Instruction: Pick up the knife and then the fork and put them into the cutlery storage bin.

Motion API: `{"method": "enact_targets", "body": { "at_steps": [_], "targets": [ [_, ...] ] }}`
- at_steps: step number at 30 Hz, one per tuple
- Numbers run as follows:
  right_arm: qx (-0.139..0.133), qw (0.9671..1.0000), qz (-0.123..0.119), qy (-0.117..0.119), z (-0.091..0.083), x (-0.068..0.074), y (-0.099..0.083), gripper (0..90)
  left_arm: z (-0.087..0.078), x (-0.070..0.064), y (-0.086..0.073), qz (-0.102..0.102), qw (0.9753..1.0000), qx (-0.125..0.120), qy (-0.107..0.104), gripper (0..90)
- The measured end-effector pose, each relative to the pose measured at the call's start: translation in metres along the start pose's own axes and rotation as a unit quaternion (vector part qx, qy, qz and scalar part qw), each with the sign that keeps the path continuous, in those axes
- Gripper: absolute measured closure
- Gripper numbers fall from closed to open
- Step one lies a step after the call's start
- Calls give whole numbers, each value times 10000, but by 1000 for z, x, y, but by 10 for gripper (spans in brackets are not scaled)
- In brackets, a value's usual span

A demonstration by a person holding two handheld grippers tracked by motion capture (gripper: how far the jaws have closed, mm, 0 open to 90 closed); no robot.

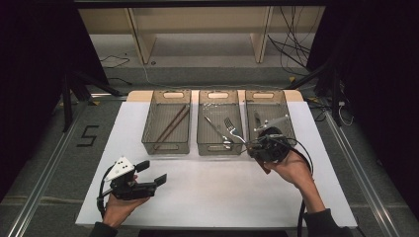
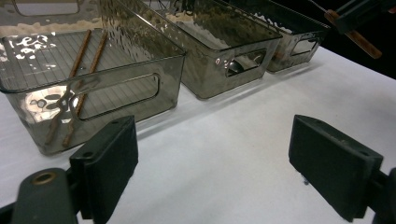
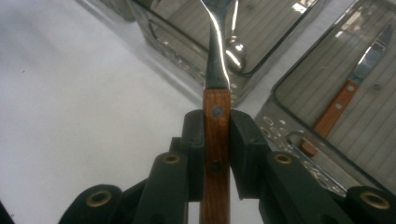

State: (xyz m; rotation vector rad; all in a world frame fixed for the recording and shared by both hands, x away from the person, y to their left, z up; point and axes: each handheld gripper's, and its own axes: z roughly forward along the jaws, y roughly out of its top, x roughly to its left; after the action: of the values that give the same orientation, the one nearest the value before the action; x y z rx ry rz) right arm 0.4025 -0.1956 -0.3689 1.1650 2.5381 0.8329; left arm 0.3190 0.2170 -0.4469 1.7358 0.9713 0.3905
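My right gripper (image 1: 252,144) is shut on the wooden handle of a fork (image 3: 216,135). The fork (image 1: 233,129) points up and left, with its metal tines over the middle bin (image 1: 219,147). A spoon (image 1: 216,129) lies inside that bin. My left gripper (image 1: 153,173) rests low on the white table (image 1: 212,187) in front of the left bin (image 1: 166,146). It is open, with nothing between its pads (image 2: 109,163). Two brown chopsticks (image 2: 86,51) lie in the left bin (image 2: 116,88).
Three grey see-through bins stand side by side at the table's far half. The right bin (image 1: 289,118) holds a wooden-handled knife (image 3: 350,93). Wooden shelving (image 1: 197,29) and cables lie beyond the table. A black "5" (image 1: 88,136) marks the floor at left.
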Motion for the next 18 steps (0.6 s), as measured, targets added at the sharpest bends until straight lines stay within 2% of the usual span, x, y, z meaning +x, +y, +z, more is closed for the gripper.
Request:
{"method": "enact_targets", "body": {
  "at_steps": [18],
  "targets": [
    [-240,9982,442,-315,-6,-41,18,775,-1,1,0,0,10000,3,5,154]
  ]
}}
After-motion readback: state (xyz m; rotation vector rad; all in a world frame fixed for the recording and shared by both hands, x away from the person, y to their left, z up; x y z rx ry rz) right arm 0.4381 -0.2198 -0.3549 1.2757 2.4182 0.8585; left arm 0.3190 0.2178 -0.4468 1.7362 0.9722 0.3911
